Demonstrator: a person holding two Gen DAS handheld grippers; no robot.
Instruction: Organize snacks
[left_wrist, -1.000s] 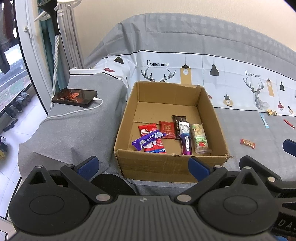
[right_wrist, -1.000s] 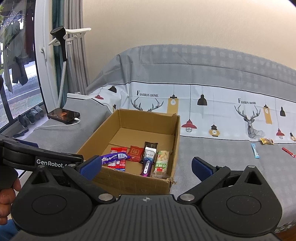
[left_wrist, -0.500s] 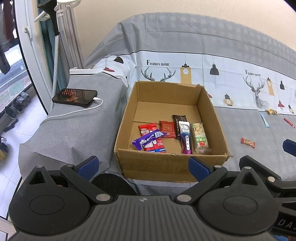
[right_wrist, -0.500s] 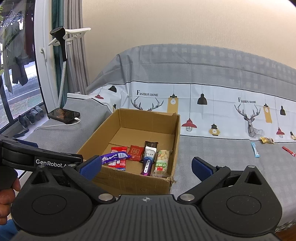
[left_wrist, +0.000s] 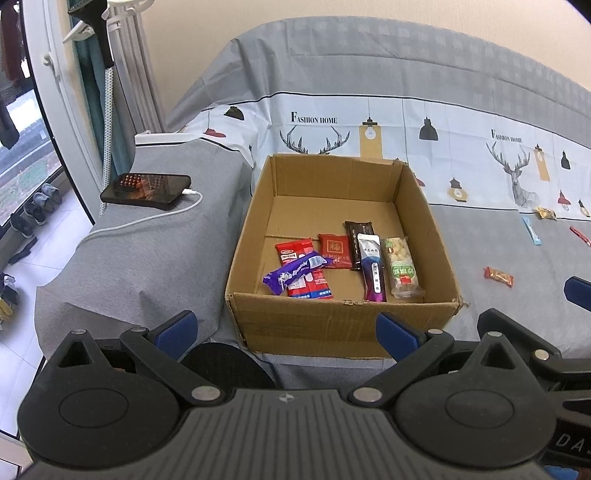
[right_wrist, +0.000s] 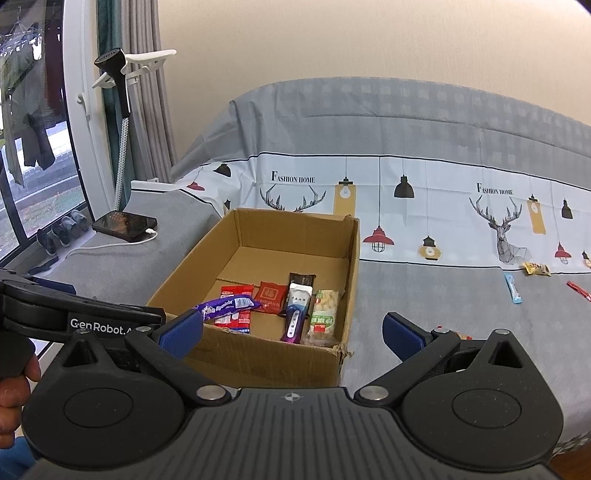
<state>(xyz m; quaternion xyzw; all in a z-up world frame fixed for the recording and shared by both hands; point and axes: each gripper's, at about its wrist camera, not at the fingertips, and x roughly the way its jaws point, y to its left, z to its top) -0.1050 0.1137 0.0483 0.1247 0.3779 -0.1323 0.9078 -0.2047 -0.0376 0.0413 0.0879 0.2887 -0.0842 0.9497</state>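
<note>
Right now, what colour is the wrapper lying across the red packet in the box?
Purple wrapper; left wrist view.

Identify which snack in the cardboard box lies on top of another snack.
The purple wrapped bar: it lies slantwise across the long red packet at the box's left, while the other snacks lie flat on the cardboard box floor.

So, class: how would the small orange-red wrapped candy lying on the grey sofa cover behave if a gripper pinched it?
The small orange-red wrapped candy looks light. Its glossy wrapper may slip. Lying flat, it probably won't roll.
</note>
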